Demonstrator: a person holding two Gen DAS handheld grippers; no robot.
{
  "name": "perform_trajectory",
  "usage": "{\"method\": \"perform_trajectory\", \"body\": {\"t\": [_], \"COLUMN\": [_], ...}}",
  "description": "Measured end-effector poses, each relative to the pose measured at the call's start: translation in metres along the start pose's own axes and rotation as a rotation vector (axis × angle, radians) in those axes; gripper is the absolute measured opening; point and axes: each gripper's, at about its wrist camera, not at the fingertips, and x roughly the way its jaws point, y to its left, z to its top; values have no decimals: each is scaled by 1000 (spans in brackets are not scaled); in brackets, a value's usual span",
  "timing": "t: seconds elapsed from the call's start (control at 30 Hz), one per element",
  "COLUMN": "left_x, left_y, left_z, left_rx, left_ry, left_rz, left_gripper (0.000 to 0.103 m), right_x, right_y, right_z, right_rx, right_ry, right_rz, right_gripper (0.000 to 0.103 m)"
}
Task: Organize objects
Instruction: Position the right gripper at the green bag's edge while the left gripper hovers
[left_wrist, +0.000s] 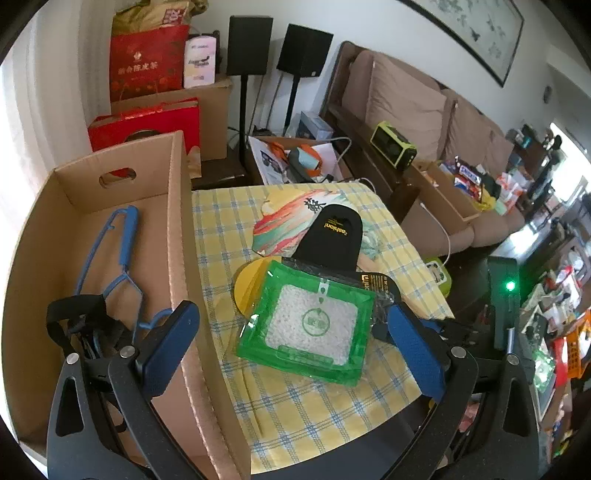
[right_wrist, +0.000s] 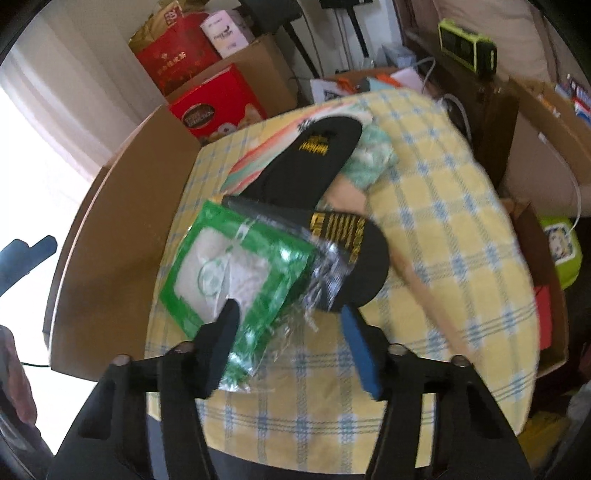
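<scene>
1. Left wrist view: the green packet (left_wrist: 308, 325) lies flat on the yellow checked cloth (left_wrist: 325, 413), just right of the cardboard box (left_wrist: 177, 229), which serves as the landmark here. The left gripper (left_wrist: 295, 343) hangs above with its fingers spread wide, one over the box wall, one beyond the packet's far edge; it holds nothing.
2. Still in this view, the packet overlaps a yellow disc (left_wrist: 245, 284) and the black insoles (left_wrist: 332, 236), which lie further from the box. A blue hanger (left_wrist: 118, 251) already rests inside the box.
3. Right wrist view, blurred: the right gripper (right_wrist: 291, 328) is open, its left finger over the packet (right_wrist: 236, 258), nothing pinched. The box (right_wrist: 122, 206) stands to the packet's left.
4. Handling, as a judgement: the packet looks light, filled with white granules, its glossy film slippery and soft. Pinching the flat sealed border seems safer than squeezing the filled middle, which could shift or burst.
</scene>
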Motion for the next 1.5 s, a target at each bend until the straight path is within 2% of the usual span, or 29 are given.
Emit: {"method": "perform_trajectory", "body": {"t": [0.23,0.4,0.47,0.5,0.63,0.8,0.97,1.03,1.23,1.33,1.5], "left_x": [3,5,6,5,6,9,8,6,-5,-12,-21], "left_y": [0,0,-1,-1,-8,-16,-21,-17,2,9,18], "left_z": [-1,-1,-2,-2,-2,1,4,5,6,6,3], "left_rx": [-12,-12,-11,-9,8,20,25,9,-38,-48,-60], "left_ry": [9,15,17,18,22,41,49,51,36,22,12], "left_rz": [-18,-19,-22,-24,-23,-38,-38,-42,-41,-38,-41], "left_gripper": [101,101,101,101,101,101,101,101,101,101,101], "right_x": [10,13,12,10,2,-9,-10,-10,-3,8,25], "right_y": [-3,-9,-11,-11,-8,-1,12,18,49,55,45], "right_z": [-7,-8,-8,-9,-8,-3,4,10,36,52,70], "right_rx": [35,63,71,69,62,42,-35,-55,-177,-218,-236], "right_ry": [13,7,3,-4,-31,-56,-52,-49,-77,-62,-26], "right_rz": [63,84,77,78,101,107,7,-11,-60,-87,-122], "right_gripper": [45,43,24,9,5,4,12,35,68,73,73]}}
